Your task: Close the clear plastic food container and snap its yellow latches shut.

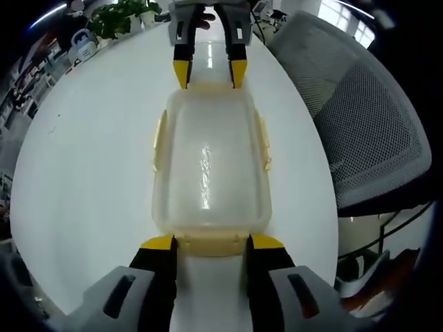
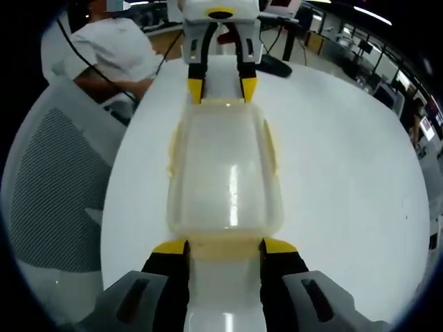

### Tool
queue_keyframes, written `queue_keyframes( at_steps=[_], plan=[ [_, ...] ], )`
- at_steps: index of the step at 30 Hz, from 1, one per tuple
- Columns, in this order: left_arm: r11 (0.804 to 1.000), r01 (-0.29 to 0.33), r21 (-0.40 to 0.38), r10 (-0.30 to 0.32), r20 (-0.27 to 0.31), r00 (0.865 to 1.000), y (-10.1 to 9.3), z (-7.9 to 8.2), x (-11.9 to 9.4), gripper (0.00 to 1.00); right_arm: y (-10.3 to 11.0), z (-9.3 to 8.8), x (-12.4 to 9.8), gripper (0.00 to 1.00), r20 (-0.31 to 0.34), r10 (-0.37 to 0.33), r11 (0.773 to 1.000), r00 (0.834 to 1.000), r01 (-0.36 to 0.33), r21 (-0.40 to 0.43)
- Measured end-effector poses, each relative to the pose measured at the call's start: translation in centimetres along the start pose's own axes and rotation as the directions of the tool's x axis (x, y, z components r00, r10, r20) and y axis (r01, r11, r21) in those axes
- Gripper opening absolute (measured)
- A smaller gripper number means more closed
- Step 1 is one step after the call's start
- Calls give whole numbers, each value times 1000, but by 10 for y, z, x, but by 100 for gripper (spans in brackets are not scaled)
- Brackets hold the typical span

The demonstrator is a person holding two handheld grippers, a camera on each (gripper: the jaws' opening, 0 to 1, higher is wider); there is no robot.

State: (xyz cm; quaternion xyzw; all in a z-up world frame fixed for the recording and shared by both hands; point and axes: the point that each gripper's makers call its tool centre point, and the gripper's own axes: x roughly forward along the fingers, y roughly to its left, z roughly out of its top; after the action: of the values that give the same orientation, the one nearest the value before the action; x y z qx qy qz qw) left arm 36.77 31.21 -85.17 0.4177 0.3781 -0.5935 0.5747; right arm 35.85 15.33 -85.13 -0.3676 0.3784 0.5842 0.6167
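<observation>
The clear plastic container [image 1: 210, 162] lies lengthwise on the white table [image 1: 90, 180] with its lid resting on top. Pale yellow latches [image 1: 158, 140] stand slightly out along both long sides. My left gripper [image 1: 212, 243] is open, its yellow-tipped jaws straddling the near end latch [image 1: 211, 246]. At the far end, my right gripper [image 1: 209, 72] is open around the opposite end latch. In the right gripper view the container [image 2: 225, 176] runs away from my right gripper [image 2: 225, 247], and the left gripper [image 2: 221, 88] faces it from the far end.
A grey mesh office chair [image 1: 367, 124] stands close to the table's edge, seen also as the chair [image 2: 55, 187]. A person in a white shirt [image 2: 111, 55] sits beyond it. Potted plants [image 1: 121, 17] stand at the far edge, and a dark object [image 2: 277, 66] lies on the table.
</observation>
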Motion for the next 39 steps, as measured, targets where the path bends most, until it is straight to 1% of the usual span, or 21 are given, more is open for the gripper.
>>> queue_keyframes(
  at_steps=[16,25,32,39],
  plan=[
    [1000,-28,9,28,-4,1000,7,12,-19,39,-5,6,-23,38,6,-15,1000,1000,15,-12],
    [1000,-22,11,22,-2,1000,6,20,-28,39,-6,7,-32,38,2,-7,1000,1000,7,-15],
    [1000,-22,19,22,-6,1000,7,25,-38,39,-4,11,-44,38,11,-5,1000,1000,5,-12],
    [1000,-24,21,24,-7,1000,7,32,-43,39,-4,10,-53,38,8,-5,1000,1000,6,-16]
  ],
)
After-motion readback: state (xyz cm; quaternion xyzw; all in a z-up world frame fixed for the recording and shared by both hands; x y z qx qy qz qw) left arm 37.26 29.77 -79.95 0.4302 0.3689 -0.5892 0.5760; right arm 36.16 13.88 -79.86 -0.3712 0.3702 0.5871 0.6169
